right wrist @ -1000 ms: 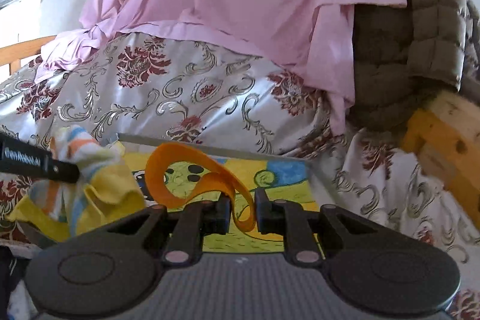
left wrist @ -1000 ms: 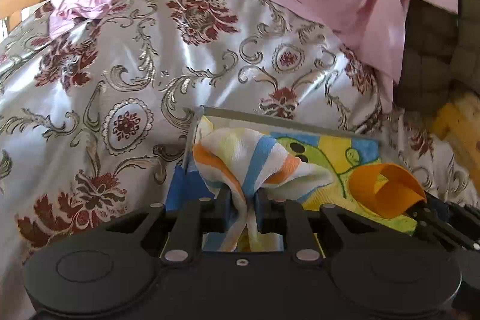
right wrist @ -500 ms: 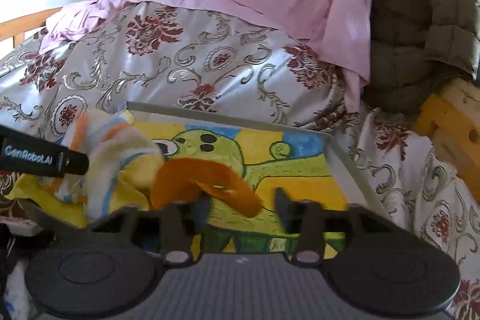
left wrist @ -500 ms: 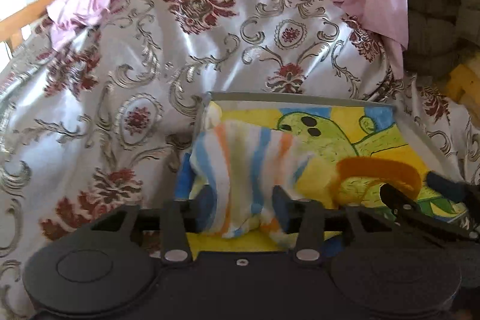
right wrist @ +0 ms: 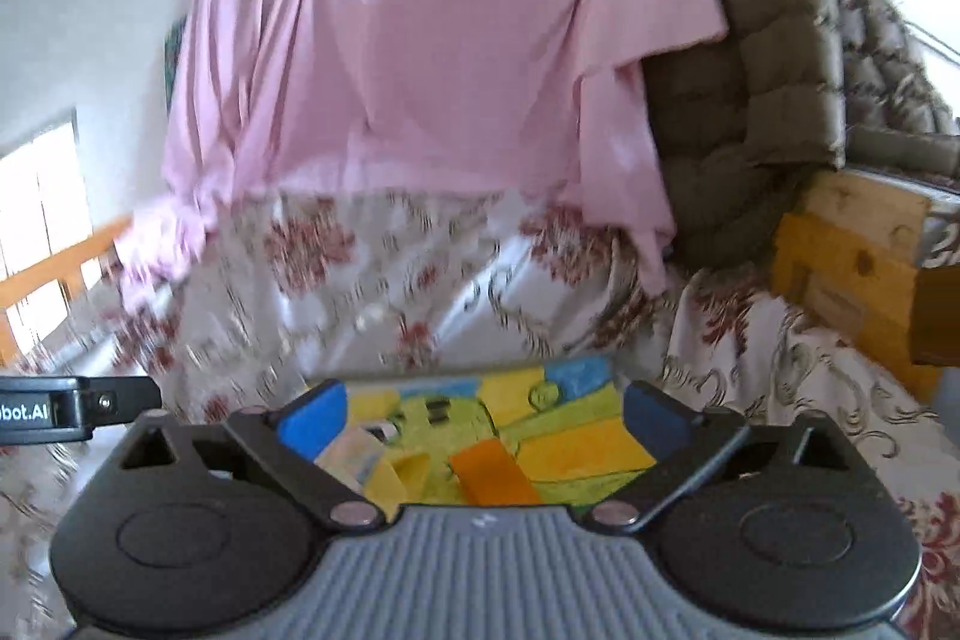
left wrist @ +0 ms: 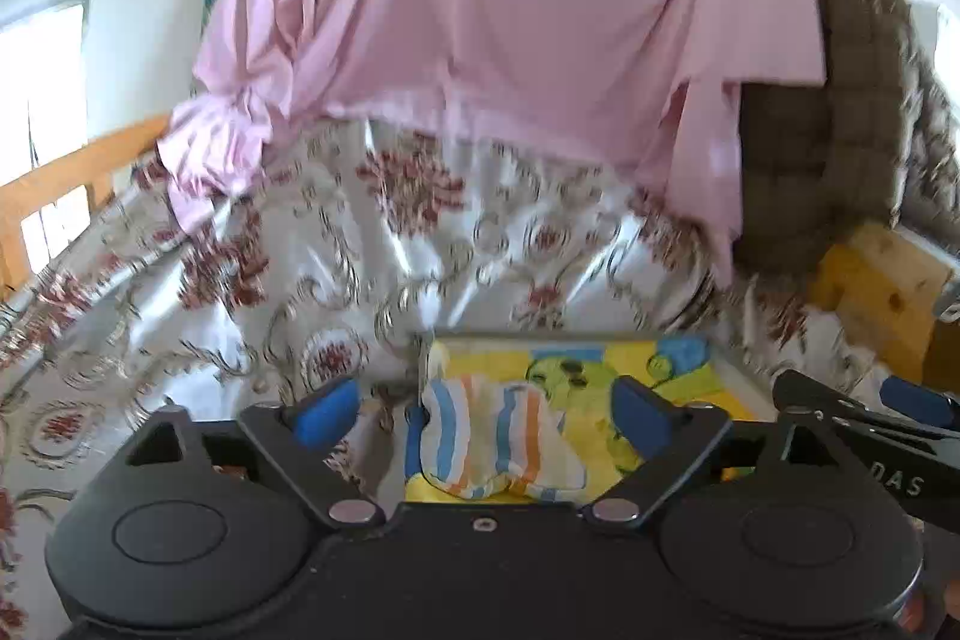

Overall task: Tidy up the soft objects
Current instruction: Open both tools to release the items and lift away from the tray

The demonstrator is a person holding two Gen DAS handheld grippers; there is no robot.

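Observation:
A striped cloth (left wrist: 498, 439) in white, blue and orange lies in a shallow tray (left wrist: 741, 379) with a yellow and green cartoon picture on its bottom. My left gripper (left wrist: 483, 409) is open above and behind the cloth, touching nothing. An orange strap (right wrist: 492, 475) lies in the same tray (right wrist: 576, 442). My right gripper (right wrist: 483, 415) is open over the strap and holds nothing. The striped cloth shows blurred at the tray's left (right wrist: 351, 457).
The tray sits on a bed with a white, red-flowered satin cover (left wrist: 300, 280). A pink sheet (left wrist: 510, 10) hangs behind it, an olive quilted jacket (right wrist: 768, 100) lies at the right, and wooden bed rails (left wrist: 54, 184) stand at both sides.
Both grippers have opened and let go: the striped cloth and the orange strap dropped into the tray. Both grippers have lifted and pulled back from the tray.

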